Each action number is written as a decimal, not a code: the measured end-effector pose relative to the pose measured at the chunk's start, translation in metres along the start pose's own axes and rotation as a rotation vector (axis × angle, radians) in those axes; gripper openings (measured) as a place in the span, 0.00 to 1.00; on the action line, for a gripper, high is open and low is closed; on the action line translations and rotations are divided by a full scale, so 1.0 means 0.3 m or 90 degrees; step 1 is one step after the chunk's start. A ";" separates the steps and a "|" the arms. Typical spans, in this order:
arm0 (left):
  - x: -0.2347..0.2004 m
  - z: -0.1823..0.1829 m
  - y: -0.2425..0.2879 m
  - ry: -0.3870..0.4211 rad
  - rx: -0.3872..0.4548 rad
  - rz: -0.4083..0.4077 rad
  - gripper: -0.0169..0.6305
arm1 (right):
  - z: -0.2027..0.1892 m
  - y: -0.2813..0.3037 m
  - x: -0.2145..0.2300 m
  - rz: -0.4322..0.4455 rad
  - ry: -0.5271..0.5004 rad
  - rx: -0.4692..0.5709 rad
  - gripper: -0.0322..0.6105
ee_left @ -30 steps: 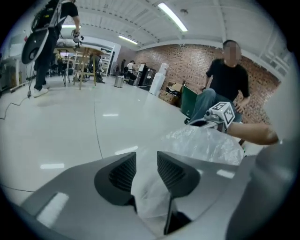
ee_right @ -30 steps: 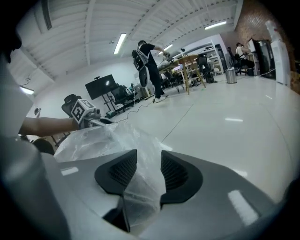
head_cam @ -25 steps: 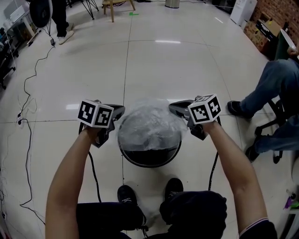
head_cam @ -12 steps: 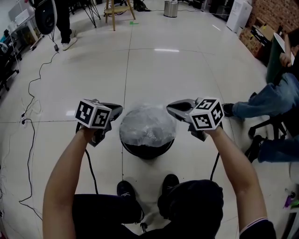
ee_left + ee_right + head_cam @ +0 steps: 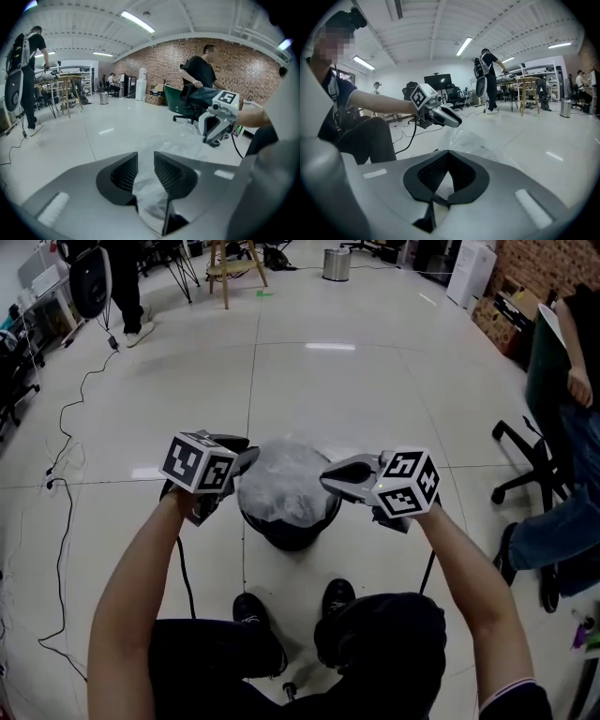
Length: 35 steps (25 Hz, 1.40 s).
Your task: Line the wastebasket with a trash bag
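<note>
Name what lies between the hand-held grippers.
Head view: the trash bag, bunched over the wastebasket. The left hand-held gripper has just been opening, bag between its jaws.

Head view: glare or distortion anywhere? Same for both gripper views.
Head view: fisheye bows the floor tile seams; a ceiling-light reflection glares on the tiles; the trash bag shines white over the dark wastebasket. Left gripper view: black rounded corners, bent ceiling lines. Right gripper view: same vignette and bending; the bag reads pale against the floor.
</note>
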<state>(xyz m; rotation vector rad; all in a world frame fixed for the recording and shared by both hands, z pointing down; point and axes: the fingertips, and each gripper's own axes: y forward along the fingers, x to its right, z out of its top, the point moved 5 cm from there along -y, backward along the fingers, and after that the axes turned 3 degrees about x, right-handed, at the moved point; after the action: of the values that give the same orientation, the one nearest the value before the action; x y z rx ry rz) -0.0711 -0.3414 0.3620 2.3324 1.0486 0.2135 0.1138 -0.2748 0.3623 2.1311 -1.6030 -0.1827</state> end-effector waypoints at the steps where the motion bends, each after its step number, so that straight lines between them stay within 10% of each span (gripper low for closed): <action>1: 0.009 0.008 0.001 0.001 0.003 0.001 0.19 | -0.009 -0.003 -0.018 0.008 -0.001 -0.003 0.05; 15: 0.155 -0.096 0.058 0.032 -0.093 -0.036 0.33 | -0.105 -0.056 -0.188 0.082 -0.001 -0.031 0.05; 17: 0.167 -0.147 0.060 0.041 -0.121 -0.022 0.29 | -0.122 -0.066 -0.211 0.084 0.003 -0.034 0.05; 19: 0.181 -0.186 0.049 0.044 -0.132 -0.009 0.04 | -0.140 -0.075 -0.230 0.082 0.007 -0.038 0.05; 35: 0.171 -0.217 -0.080 0.038 -0.120 0.035 0.04 | -0.241 -0.032 -0.325 0.143 0.030 -0.089 0.05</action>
<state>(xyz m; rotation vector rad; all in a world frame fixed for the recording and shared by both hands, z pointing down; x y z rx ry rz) -0.0750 -0.2631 0.3980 2.1974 0.9501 0.3894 0.1189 -0.1611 0.4056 1.8235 -1.7332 -0.1659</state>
